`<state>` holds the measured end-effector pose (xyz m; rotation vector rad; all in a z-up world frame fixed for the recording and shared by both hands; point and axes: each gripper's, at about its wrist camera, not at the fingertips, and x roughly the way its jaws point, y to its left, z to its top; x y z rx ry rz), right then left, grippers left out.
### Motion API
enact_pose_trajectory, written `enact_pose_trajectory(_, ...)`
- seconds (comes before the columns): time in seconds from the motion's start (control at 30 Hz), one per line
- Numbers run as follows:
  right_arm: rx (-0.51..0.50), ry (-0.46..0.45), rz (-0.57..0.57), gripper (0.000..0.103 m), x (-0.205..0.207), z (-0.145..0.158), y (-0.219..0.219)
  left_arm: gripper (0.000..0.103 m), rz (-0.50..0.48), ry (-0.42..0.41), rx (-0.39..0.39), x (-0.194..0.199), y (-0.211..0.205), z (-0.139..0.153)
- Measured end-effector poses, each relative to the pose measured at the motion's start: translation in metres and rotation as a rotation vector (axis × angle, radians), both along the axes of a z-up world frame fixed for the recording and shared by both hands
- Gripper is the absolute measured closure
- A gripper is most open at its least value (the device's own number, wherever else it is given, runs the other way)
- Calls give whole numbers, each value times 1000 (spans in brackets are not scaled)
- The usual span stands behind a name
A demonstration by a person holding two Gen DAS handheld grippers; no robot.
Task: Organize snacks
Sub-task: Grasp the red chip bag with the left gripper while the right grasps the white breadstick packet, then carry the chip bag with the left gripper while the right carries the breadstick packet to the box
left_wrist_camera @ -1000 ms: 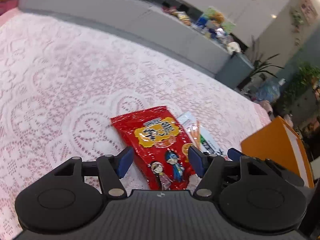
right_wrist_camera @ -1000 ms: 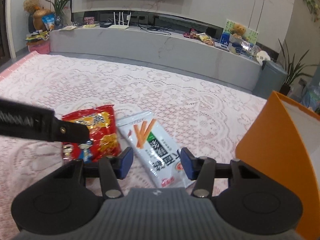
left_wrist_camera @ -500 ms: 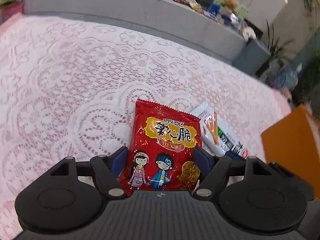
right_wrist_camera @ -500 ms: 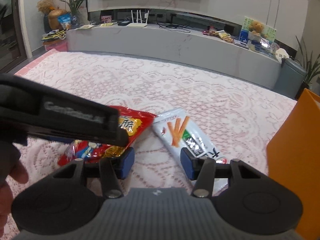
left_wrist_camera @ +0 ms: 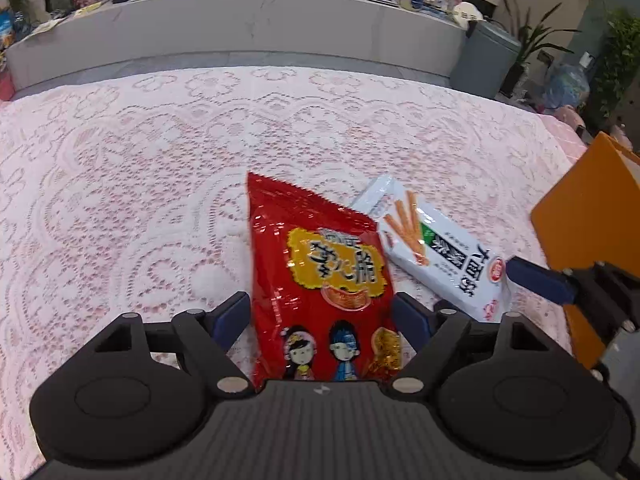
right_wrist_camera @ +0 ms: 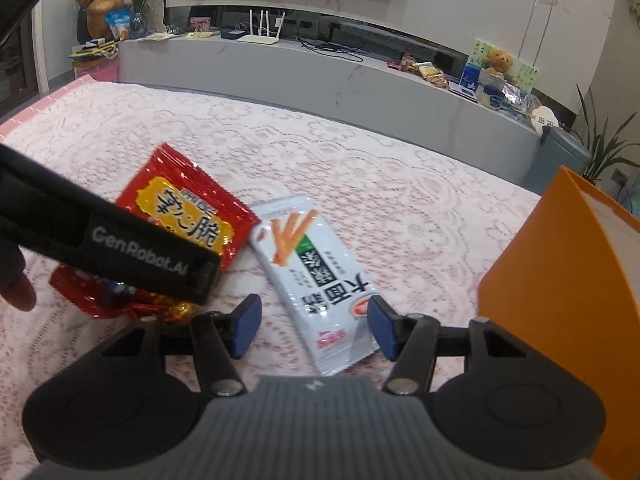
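A red snack bag (left_wrist_camera: 324, 280) with cartoon children lies on the pink lace cloth. My left gripper (left_wrist_camera: 322, 318) is open, with the bag's near end between its blue pads. The red bag also shows in the right wrist view (right_wrist_camera: 180, 216), partly hidden by the left gripper's black body (right_wrist_camera: 120, 248). A white snack bag with orange sticks (right_wrist_camera: 316, 276) lies beside it. My right gripper (right_wrist_camera: 314, 326) is open, its pads on either side of the white bag's near end. The white bag (left_wrist_camera: 436, 244) also shows in the left wrist view.
An orange box (right_wrist_camera: 560, 292) stands at the right, close to the right gripper; it also shows in the left wrist view (left_wrist_camera: 588, 224). A long grey TV bench (right_wrist_camera: 320, 76) with clutter runs beyond the cloth's far edge. A grey bin (left_wrist_camera: 488, 60) stands at its right end.
My left gripper has moved forward over the red bag, which now sits between its pads. My right gripper has closed in on the white bag's near end. Both stay open.
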<state>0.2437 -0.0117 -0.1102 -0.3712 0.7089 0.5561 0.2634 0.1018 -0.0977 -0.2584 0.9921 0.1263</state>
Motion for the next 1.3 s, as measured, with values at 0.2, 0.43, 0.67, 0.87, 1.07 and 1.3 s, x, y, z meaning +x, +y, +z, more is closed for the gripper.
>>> enact_pose_trajectory(0.2, -40, 5, 31, 37, 12, -4, 9, 47, 25, -33, -96, -6, 14, 9)
enact_pose_trajectory(0.43, -71, 81, 17, 19, 33, -1, 22, 66, 21, -71, -111, -20, 21, 21)
enact_pose_trajectory(0.67, -132, 201, 86, 17, 62, 3, 30, 70, 27, -58, -65, -26, 24, 31)
enact_pose_trajectory(0.87, -106, 257, 163, 51, 60, 5, 31, 70, 44, -59, -68, -30, 27, 35)
enact_pose_trajectory(1.07, -148, 236, 170, 58, 48, 14, 37, 70, 45, -68, -68, -41, 26, 42)
enact_pose_trajectory(1.3, -139, 253, 179, 61, 19, 32, 29, 71, 64, -64, -69, -60, 25, 48)
